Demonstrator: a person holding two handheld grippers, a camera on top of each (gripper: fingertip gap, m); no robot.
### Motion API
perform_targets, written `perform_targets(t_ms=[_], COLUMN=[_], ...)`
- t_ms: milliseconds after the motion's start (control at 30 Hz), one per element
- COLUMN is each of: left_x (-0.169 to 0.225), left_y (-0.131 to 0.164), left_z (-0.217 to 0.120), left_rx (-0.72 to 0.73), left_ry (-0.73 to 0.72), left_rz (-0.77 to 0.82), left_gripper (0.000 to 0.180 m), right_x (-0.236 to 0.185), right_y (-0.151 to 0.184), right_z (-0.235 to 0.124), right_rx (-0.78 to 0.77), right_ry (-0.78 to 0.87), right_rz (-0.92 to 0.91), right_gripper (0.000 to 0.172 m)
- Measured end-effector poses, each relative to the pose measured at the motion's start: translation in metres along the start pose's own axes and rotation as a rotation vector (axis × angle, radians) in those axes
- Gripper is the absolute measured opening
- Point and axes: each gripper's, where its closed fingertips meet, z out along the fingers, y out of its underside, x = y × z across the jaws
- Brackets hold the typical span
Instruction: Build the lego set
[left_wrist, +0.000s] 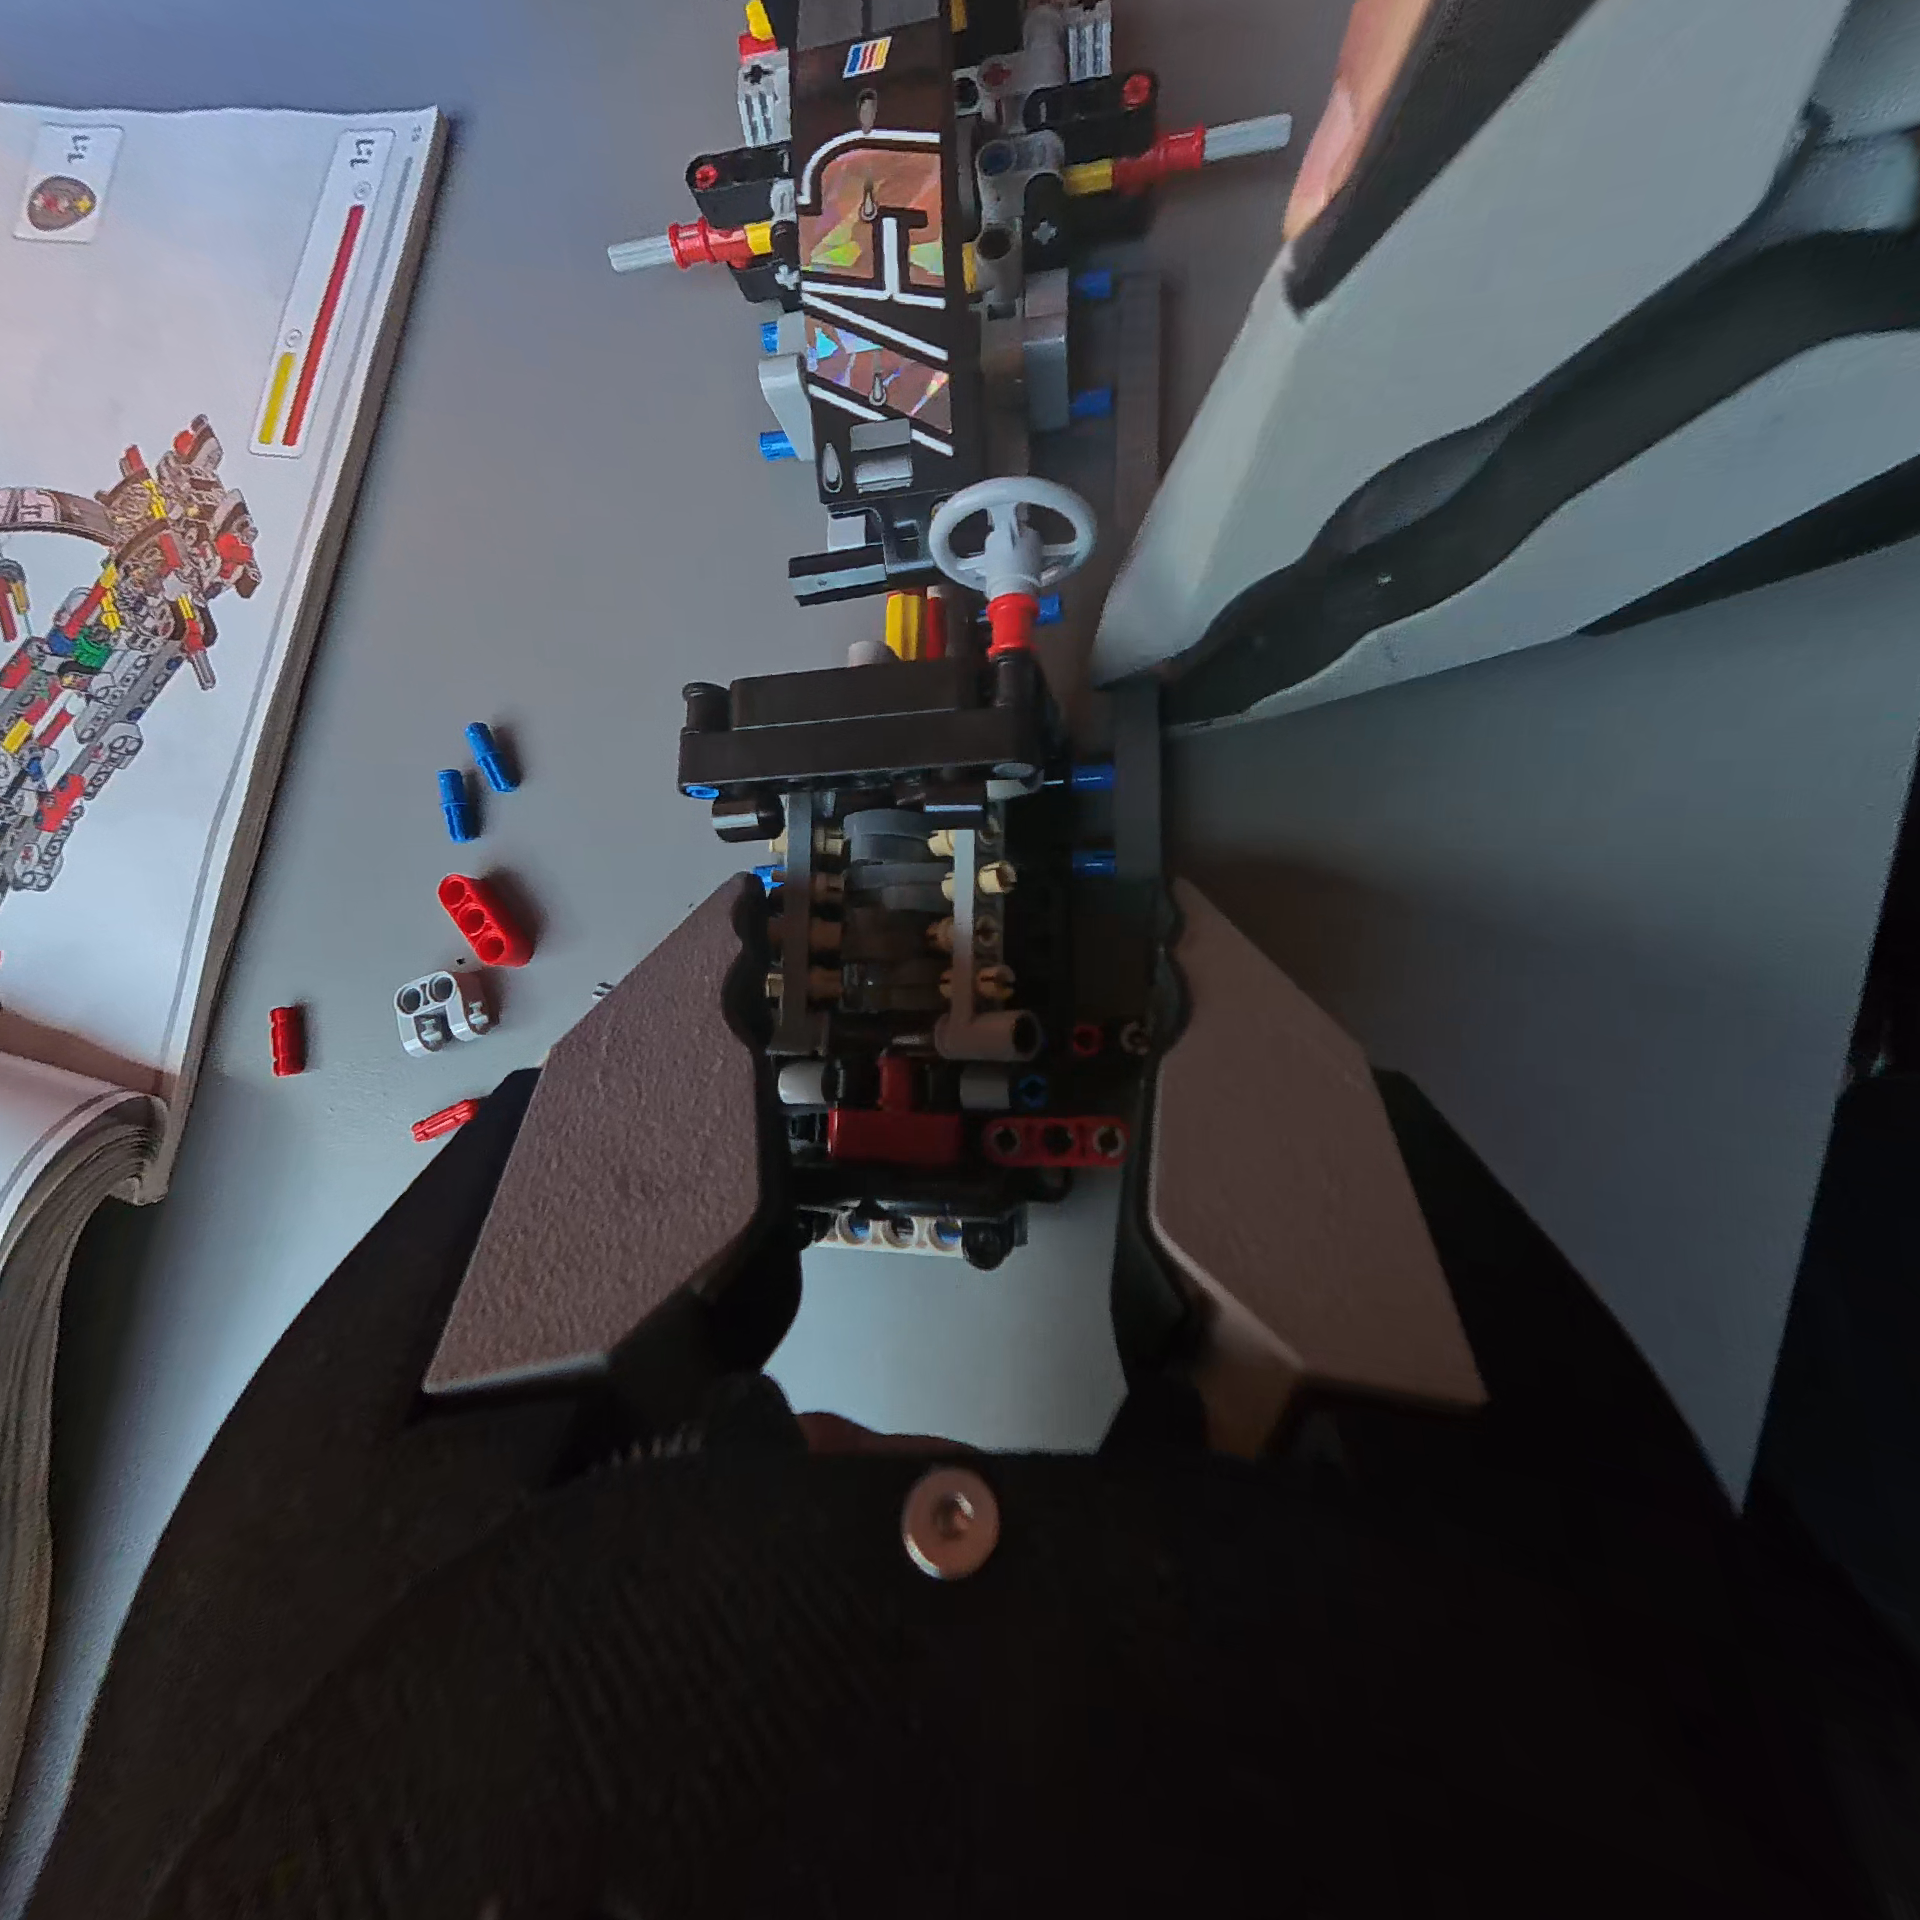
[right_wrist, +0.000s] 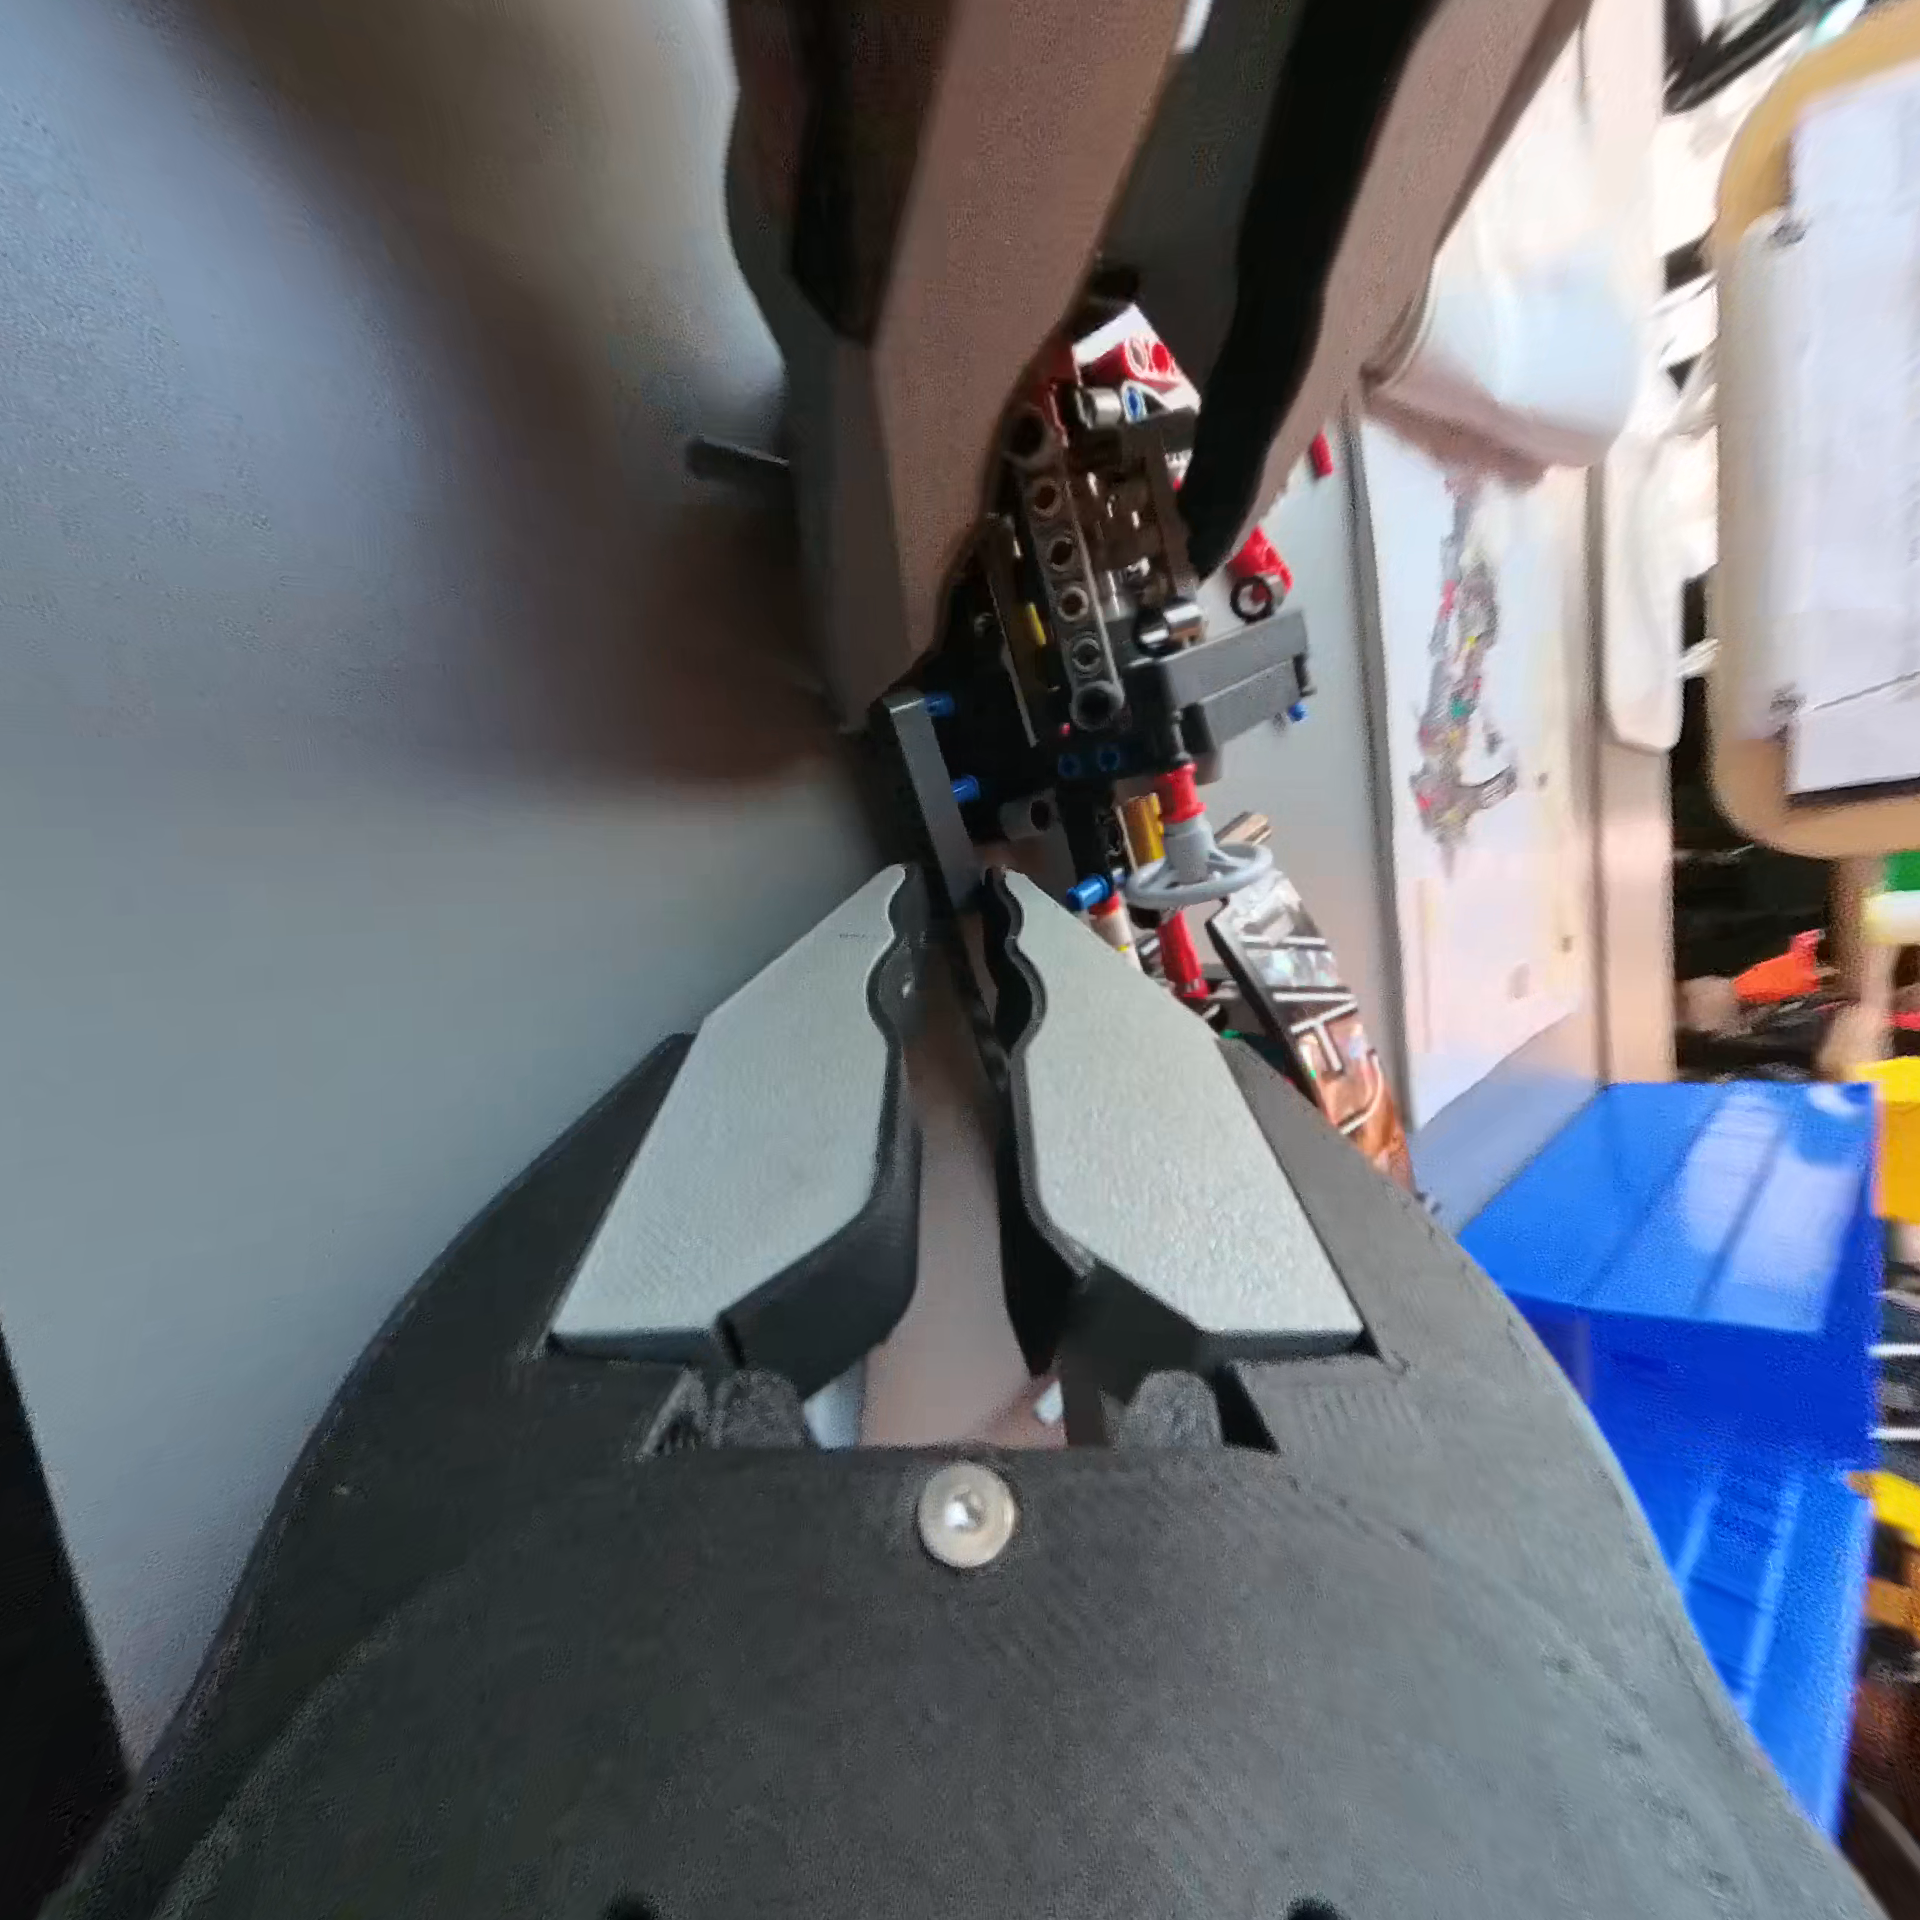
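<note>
The bench (left_wrist: 582, 540) is plain grey. On it lie an open instruction booklet (left_wrist: 197, 582) and loose blue, red and grey pieces (left_wrist: 473, 914) (only the left wrist view shows these). The left hand-held gripper (left_wrist: 956, 997) is clamped wide on the rear of a brick-built car frame (left_wrist: 904, 935). The right hand-held gripper (right_wrist: 961, 935) is nearly together on a thin black beam (right_wrist: 935, 790) at the frame's side. Only the right wrist view shows the room: a blue bin (right_wrist: 1683, 1299) and cluttered shelves.

Your long black brick-built car chassis (left_wrist: 894, 935), studded with red, blue and yellow pins and a grey steering wheel (left_wrist: 1011, 535), lies on the grey table; your thin dark grey beam (right_wrist: 930, 790) meets the blue pins on its side.
</note>
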Motion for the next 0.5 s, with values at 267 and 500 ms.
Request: perform_targets(t_ms=[267, 500], left_x=[0.0008, -0.0009], left_y=[-0.0030, -0.0029], left_z=[0.0000, 0.0008], left_rx=[0.024, 0.054], left_ry=[-0.037, -0.008], left_rz=[0.009, -0.049], left_gripper=[0.068, 0.069], right_x=[-0.0024, 0.0005], right_y=[-0.0018, -0.0051], right_z=[0.0008, 0.0036], right_rx=[0.052, 0.140], right_ry=[-0.135, 0.034], right_rz=[0.189, -0.031], right_gripper=[0.009, 0.007])
